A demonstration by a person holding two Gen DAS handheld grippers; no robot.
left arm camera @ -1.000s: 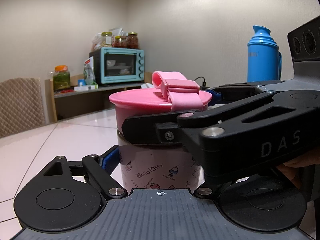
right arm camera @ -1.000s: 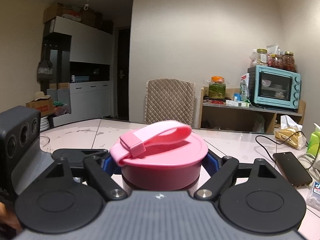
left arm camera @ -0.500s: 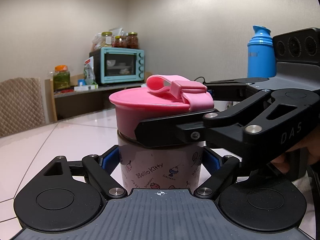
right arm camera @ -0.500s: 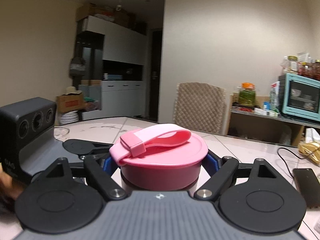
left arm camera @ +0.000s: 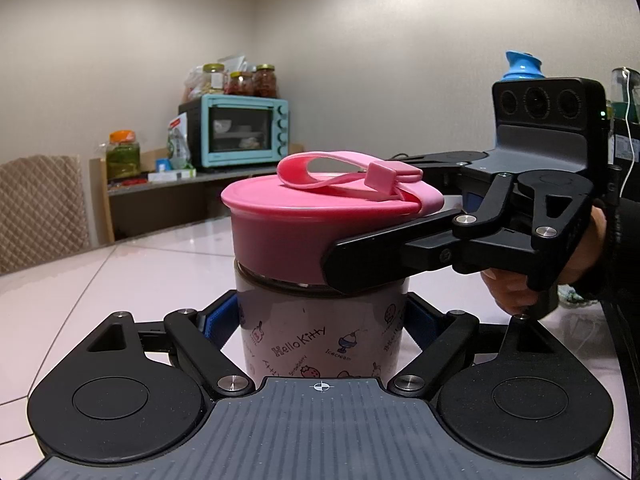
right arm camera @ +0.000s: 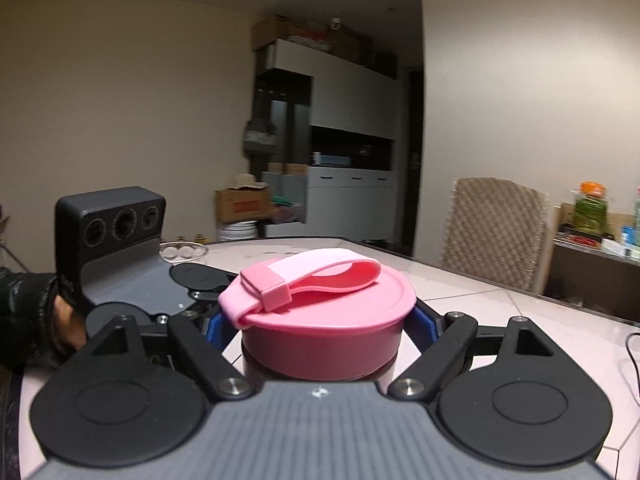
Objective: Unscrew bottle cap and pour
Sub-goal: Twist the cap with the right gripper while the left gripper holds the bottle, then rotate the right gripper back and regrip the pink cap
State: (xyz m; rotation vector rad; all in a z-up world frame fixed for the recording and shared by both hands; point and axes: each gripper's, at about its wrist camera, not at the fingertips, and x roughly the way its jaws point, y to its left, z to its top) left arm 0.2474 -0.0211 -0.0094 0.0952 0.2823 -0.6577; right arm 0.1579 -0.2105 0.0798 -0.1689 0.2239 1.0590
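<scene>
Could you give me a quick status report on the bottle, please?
Left tongs shut on bottle body. Right tongs shut on pink cap, cap not yet off. Nothing in the way.

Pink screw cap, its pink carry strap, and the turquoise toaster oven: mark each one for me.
Pink screw cap [right arm camera: 328, 344], right wrist view, on its front side wall.
Pink carry strap [right arm camera: 320, 270], right wrist view, mid-loop on top.
Turquoise toaster oven [left arm camera: 236, 136], left wrist view, on its glass door.
</scene>
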